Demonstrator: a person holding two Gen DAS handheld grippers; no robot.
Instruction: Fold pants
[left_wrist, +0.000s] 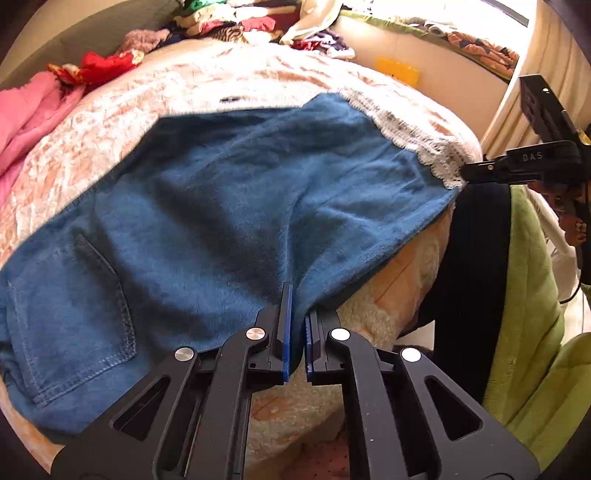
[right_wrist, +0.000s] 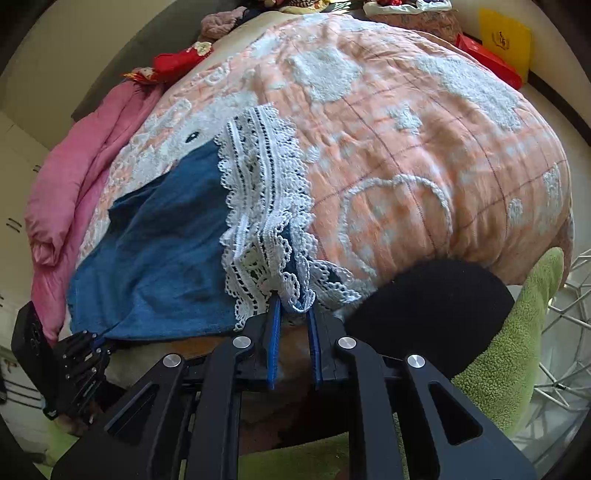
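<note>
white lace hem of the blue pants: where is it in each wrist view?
Left wrist: the lace hem runs along the pants' far right edge, ending near the right tongs at mid-right.
Right wrist: the lace hem sits centre, running down into the right tongs, which pinch it.
Shared landmark: the pink quilt at left in both.

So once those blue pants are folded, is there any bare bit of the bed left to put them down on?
Yes. The widest free patch is the peach quilt right of the lace hem, up to the yellow card. A narrower strip lies between the blue pants and the pink blanket. The clothes pile crowds the bed's far end.
</note>
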